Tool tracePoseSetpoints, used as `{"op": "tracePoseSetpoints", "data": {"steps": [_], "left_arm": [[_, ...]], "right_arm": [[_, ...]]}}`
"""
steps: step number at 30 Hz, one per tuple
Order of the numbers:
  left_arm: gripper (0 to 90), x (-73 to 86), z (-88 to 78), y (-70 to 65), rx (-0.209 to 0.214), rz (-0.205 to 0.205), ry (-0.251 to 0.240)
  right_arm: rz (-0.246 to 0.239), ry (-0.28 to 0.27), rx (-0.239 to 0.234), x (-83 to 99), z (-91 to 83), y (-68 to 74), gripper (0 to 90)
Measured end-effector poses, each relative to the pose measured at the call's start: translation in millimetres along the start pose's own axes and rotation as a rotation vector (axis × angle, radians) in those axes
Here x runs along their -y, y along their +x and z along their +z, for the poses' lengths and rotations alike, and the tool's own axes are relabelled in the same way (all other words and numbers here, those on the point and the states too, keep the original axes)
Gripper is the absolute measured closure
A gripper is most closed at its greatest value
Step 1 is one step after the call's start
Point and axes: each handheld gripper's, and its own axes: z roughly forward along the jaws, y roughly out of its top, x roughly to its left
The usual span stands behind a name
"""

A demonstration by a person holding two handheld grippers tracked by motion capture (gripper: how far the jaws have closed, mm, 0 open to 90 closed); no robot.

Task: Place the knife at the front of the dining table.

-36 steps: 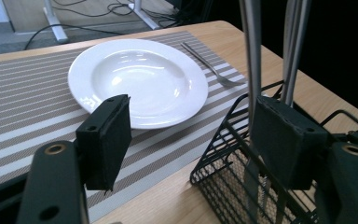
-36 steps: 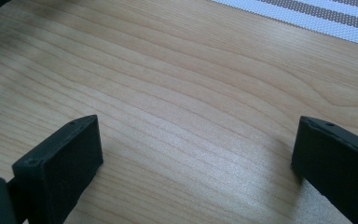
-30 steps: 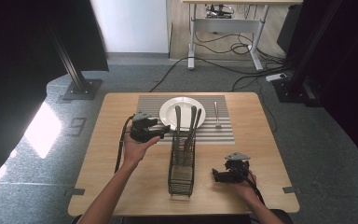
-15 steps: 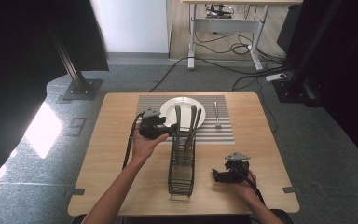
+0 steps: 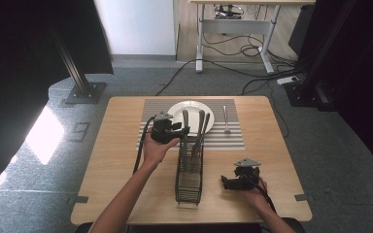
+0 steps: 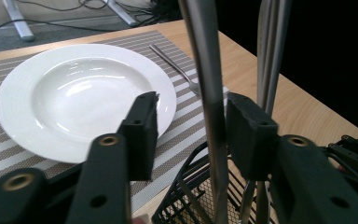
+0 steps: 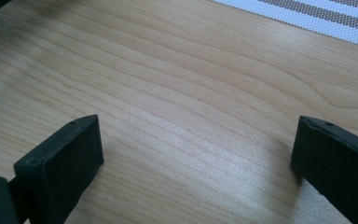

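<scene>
Since the earlier frames the left claw [image 5: 182, 130] has travelled to the right, from beside the plate to the upright handles in the caddy, while the right claw [image 5: 229, 182] has stayed low on the worktop [image 5: 121, 160]. Now the nearest utensil handle [image 6: 204, 84] stands between the left claw's jaws, which are apart and not yet pressing it; the handle is closer to the right-hand jaw in the left gripper view.

This handle is a thin metal bar, so it is judged stiff, light and rather slippery. A good place to hold seems the upper shaft, well above the rim of the black wire caddy [image 5: 189, 172], and a straight upward lift would avoid catching the neighbouring handles [image 6: 271, 51].

Behind the caddy a white plate [image 5: 209, 114] lies on the striped placemat [image 5: 233, 138], and a fork [image 5: 226, 119] rests on the mat just beside the plate. The right claw is wide open over bare wood, holding nothing.
</scene>
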Motion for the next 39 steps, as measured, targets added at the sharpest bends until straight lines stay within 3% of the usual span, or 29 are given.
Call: {"op": "tracePoseSetpoints", "data": {"steps": [4, 10, 23, 27, 30, 33, 39], "left_arm": [[66.1, -1.9, 3.9, -0.7, 0.043, -0.003, 0.007], [76.7, -1.5, 6.1, -2.9, 0.060, 0.012, 0.004], [80.3, 0.6, 7.9, -0.4, 0.104, -0.012, -0.021], [81.8, 1.3, 8.2, -1.2, 0.153, -0.020, -0.038], [82.7, 1.0, 7.2, -3.4, 0.159, -0.013, -0.050], [83.5, -1.0, 4.2, -7.9, 0.146, 0.026, -0.069], [83.6, -6.2, -3.4, -10.6, 0.154, 0.033, -0.104]], "right_arm": [[-0.003, 0.000, -0.002, 0.1, -0.1, -0.2, 2.3], [-0.008, 0.000, -0.005, 0.3, -0.6, -0.5, 2.6], [-0.010, -0.001, -0.007, 0.5, -0.9, -0.5, 3.1], [-0.011, -0.001, -0.008, 0.5, -0.9, -0.5, 3.2], [-0.011, -0.002, -0.008, 0.6, -0.9, -0.5, 3.2], [-0.011, -0.002, -0.008, 0.6, -0.9, -0.5, 3.3], [-0.011, -0.002, -0.009, 0.6, -0.9, -0.6, 3.3]]}}
